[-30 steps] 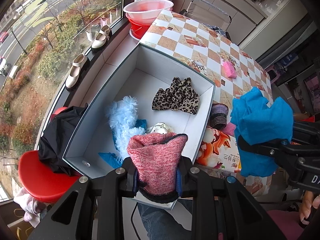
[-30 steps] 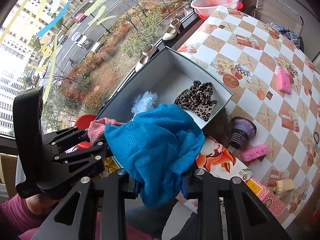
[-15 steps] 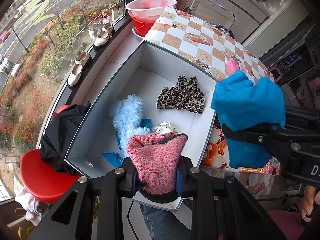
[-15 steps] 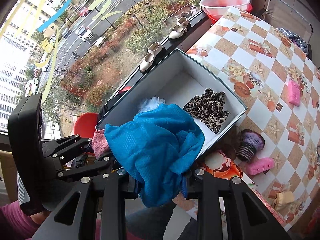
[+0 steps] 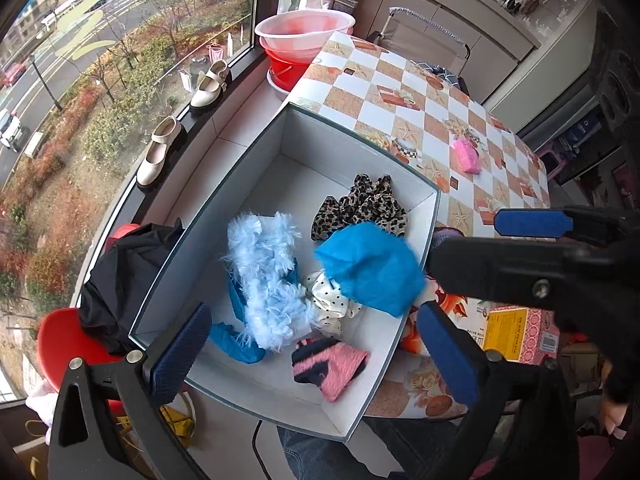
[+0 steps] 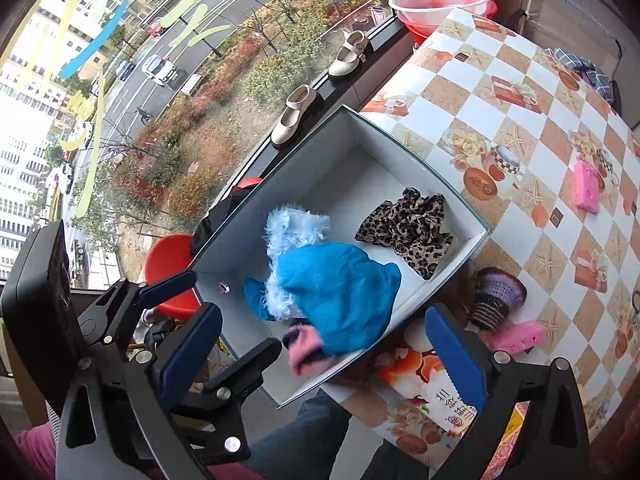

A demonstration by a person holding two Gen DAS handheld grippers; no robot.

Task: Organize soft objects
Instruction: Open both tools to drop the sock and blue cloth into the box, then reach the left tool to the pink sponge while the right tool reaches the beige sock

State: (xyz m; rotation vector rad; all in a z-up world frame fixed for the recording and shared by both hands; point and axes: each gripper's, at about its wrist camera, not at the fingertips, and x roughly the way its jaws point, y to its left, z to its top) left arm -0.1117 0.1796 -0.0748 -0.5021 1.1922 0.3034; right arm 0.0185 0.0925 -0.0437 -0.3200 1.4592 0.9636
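Note:
A white box point(image 5: 400, 332) point(image 6: 472, 240) stands at the table's near corner. In it lie a pink knit piece point(image 5: 332, 364) point(image 6: 302, 350), a blue cloth point(image 5: 368, 264) point(image 6: 340, 284), a light blue fluffy piece point(image 5: 264, 272) point(image 6: 294, 228), a leopard-print piece point(image 5: 360, 208) point(image 6: 408, 228) and a white dotted piece point(image 5: 332, 300). My left gripper point(image 5: 316, 352) is open and empty above the box's near end. My right gripper point(image 6: 324, 352) is open and empty above the box; it also shows in the left wrist view point(image 5: 532, 240).
On the checkered table point(image 6: 520, 80) lie a purple knit piece point(image 6: 496, 292), a pink sponge point(image 6: 586, 186) and another pink piece point(image 6: 516, 334). A printed carton point(image 6: 424, 392) sits by the box. Red basins point(image 5: 300, 40), shoes point(image 5: 160, 152), black cloth point(image 5: 120, 280) and a red stool point(image 5: 68, 344) are at the window.
Both grippers have opened. The pink knit piece dropped from the left one and the blue cloth from the right one; both now lie in the box.

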